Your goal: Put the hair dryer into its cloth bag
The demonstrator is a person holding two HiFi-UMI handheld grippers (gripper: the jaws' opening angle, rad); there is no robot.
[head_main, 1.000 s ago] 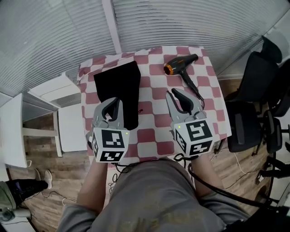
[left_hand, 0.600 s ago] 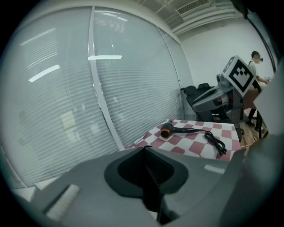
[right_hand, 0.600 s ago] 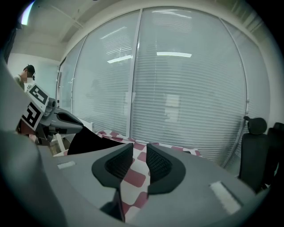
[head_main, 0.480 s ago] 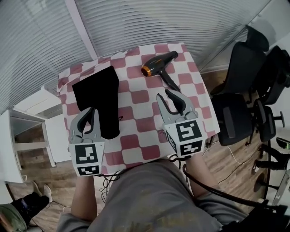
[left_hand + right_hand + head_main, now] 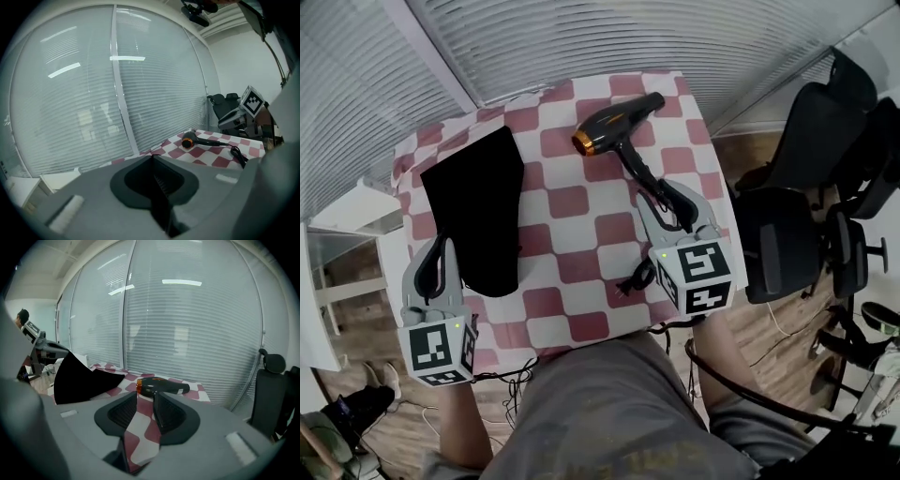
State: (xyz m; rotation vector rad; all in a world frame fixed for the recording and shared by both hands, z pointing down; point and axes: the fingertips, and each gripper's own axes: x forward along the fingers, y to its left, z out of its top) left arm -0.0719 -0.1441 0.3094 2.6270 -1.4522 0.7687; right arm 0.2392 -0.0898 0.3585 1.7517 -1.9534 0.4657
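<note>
**Dryer out on desk, bag lying flat**

The dryer (image 5: pixel 614 131) lies on the far right part of the desk (image 5: pixel 572 202), nozzle toward the far right corner, handle pointing back at the person. The black bag (image 5: pixel 476 220) lies flat on the left half, well apart from it, w/ bare checked cloth between the two.

The right claw (image 5: pixel 661 194) hangs over the desk just short of the handle. Its jaws have just been opening and stand partway apart, w/ nothing between them. The cord (image 5: pixel 635 278) runs from the handle under that claw to the near edge.

The left claw (image 5: pixel 445 246) is closed tight and empty, at the near left corner beside the bag's end.

Blinds (image 5: pixel 628 37) run right behind the far edge. Black chairs (image 5: pixel 806 187) crowd the right side.
</note>
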